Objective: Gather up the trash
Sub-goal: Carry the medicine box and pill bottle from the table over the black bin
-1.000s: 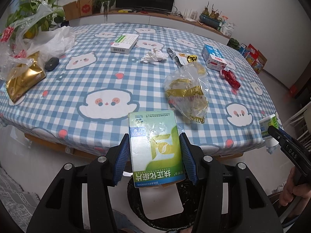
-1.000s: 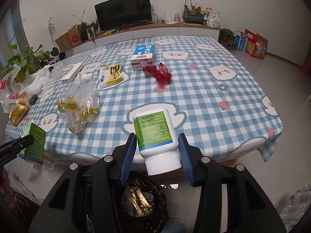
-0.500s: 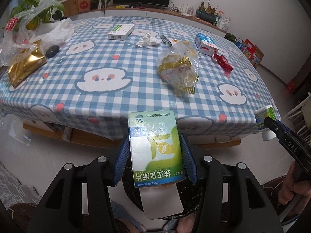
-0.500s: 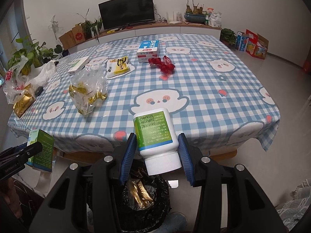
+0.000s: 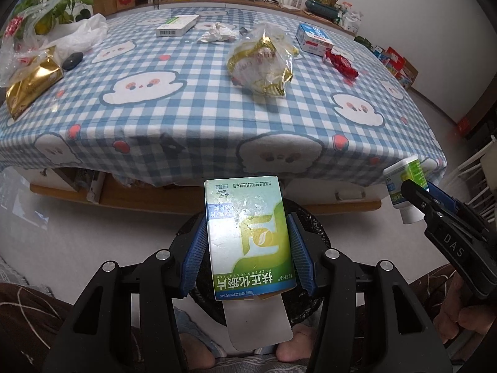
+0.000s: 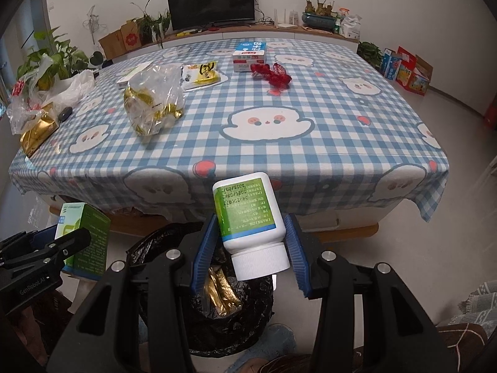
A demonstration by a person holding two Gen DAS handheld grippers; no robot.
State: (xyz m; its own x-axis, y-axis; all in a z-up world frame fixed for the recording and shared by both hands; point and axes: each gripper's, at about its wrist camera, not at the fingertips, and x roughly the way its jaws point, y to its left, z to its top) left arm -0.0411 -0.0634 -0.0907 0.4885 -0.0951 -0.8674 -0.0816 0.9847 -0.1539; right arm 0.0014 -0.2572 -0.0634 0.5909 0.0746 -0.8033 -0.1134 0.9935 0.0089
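Over the black bin bag [image 6: 217, 304] | left claw [image 5: 247, 242] clamped on green box [image 5: 248, 236] | right claw [image 6: 250, 245] clamped on white bottle [image 6: 248, 217] | risk: box's loose flap may catch bag rim, landing outside

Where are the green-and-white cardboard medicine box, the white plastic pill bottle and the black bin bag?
green-and-white cardboard medicine box [image 5: 248, 236]: left wrist view, front face.
white plastic pill bottle [image 6: 247, 214]: right wrist view, green label.
black bin bag [image 6: 230, 323]: right wrist view, inner lining.

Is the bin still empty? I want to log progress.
No: gold wrappers already lie inside the black trash bag.
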